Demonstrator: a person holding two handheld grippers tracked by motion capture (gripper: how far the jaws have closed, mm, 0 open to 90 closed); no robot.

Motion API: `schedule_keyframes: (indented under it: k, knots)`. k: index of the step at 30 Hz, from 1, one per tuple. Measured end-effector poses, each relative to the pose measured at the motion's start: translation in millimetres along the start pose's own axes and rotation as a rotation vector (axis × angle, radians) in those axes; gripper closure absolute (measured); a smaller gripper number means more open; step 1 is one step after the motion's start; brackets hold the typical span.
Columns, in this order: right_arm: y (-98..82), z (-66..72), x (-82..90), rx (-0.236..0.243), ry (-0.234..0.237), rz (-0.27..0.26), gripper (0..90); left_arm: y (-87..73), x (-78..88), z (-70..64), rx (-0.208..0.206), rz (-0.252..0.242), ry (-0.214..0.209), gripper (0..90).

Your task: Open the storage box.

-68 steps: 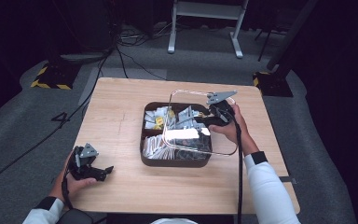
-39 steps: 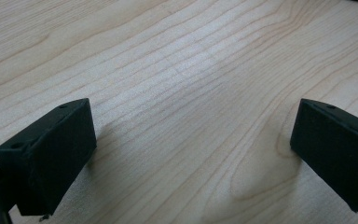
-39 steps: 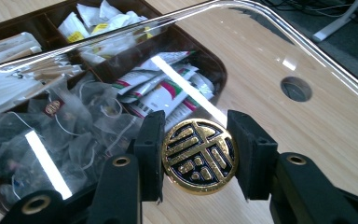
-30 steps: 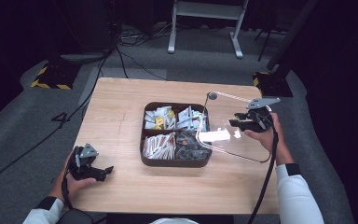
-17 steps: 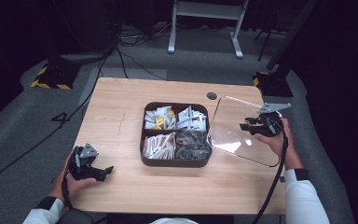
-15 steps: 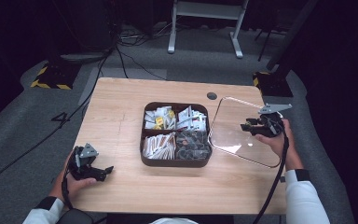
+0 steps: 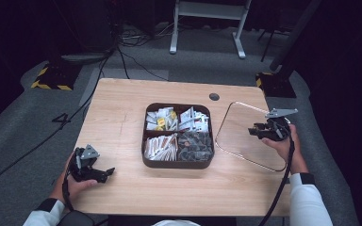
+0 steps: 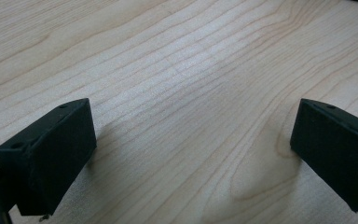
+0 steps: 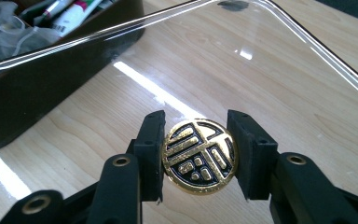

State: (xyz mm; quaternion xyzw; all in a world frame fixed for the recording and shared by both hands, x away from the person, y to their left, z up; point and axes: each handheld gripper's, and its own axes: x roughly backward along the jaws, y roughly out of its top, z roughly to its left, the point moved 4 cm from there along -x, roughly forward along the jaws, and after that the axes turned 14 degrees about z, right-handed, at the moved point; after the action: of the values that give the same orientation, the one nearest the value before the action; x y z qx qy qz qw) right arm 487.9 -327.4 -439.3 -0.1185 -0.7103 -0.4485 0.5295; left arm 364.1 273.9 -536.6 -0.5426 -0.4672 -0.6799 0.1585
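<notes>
R gripper (image 9: 199,158) fingers clamp the gold knob (image 9: 199,156) of the clear lid (image 7: 247,136), which sits on the desk (image 7: 122,117) just right of the open brown box (image 7: 178,135). L gripper (image 7: 92,167) fingers spread wide w/ nothing between, resting on desk.

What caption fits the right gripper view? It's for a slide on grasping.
Right hand-held gripper clamps the gold-and-black round knob of a clear lid over the wooden table, beside the dark tray.

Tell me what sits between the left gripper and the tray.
Nothing: in the high view, only bare table lies between the left gripper and the tray. The left gripper view also shows plain wood between its open jaws.
</notes>
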Motion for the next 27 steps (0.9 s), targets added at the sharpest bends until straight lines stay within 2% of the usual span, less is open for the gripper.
schedule_keyframes:
  k: [10,16,17,27]
  knots:
    - [-5.2,-9.7,-21.0,-0.028,-0.011,0.040,58.9,0.0,0.0,0.0,0.000,0.000,0.000,0.3]
    - [-7.6,-13.6,-37.8,-0.042,-0.027,0.072,58.9,0.0,0.0,0.0,0.000,0.000,0.000,0.4]
    - [-8.8,-15.0,-43.2,-0.055,-0.026,0.083,58.9,0.0,0.1,0.1,-0.001,0.002,-0.001,0.4]
    - [-7.9,-15.7,-60.7,-0.073,-0.019,0.091,58.9,0.0,0.1,0.1,-0.001,0.002,-0.001,0.4]
